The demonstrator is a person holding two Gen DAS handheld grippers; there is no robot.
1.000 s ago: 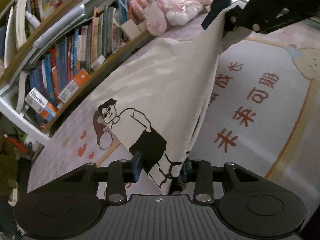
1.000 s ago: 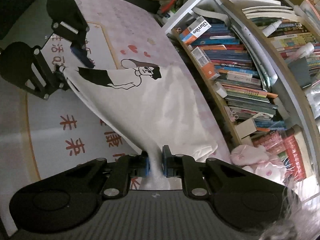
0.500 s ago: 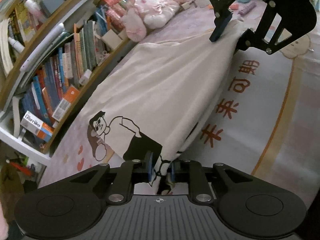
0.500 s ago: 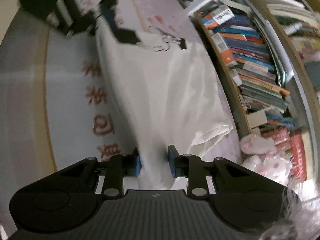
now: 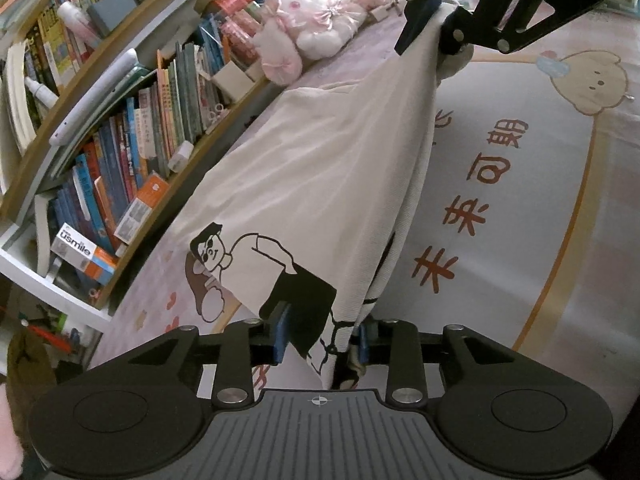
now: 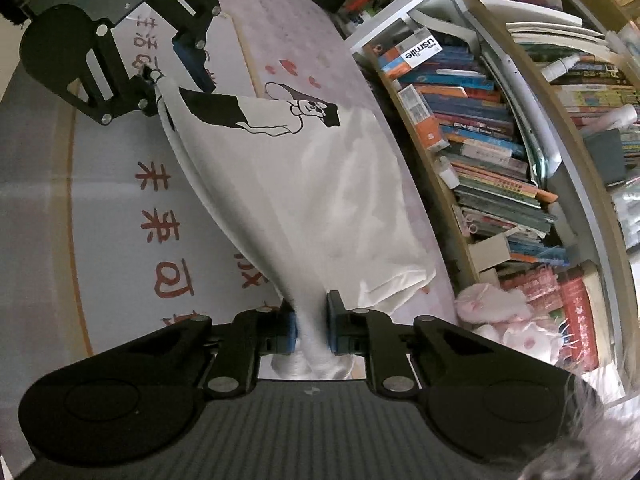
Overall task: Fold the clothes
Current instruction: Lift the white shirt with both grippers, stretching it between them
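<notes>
Left tool [image 5: 320, 336] opening, shirt [image 5: 320, 184] hanging loose between; right tool [image 6: 311, 326] closing on bunched hem. Keep the edge taut, lower evenly.

The cream T-shirt [image 5: 320, 168], printed with a black-line cartoon figure [image 5: 256, 264] in sunglasses and black shorts, hangs stretched in a taut fold from 6 o'clock up to 1 o'clock in the left wrist view, its loose side draping onto the patterned bedspread [image 5: 520, 240] below.

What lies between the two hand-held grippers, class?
The white T-shirt with a cartoon print spans from the left hand-held gripper to the right hand-held gripper, sagging onto the mat; both wrist views show it.
</notes>
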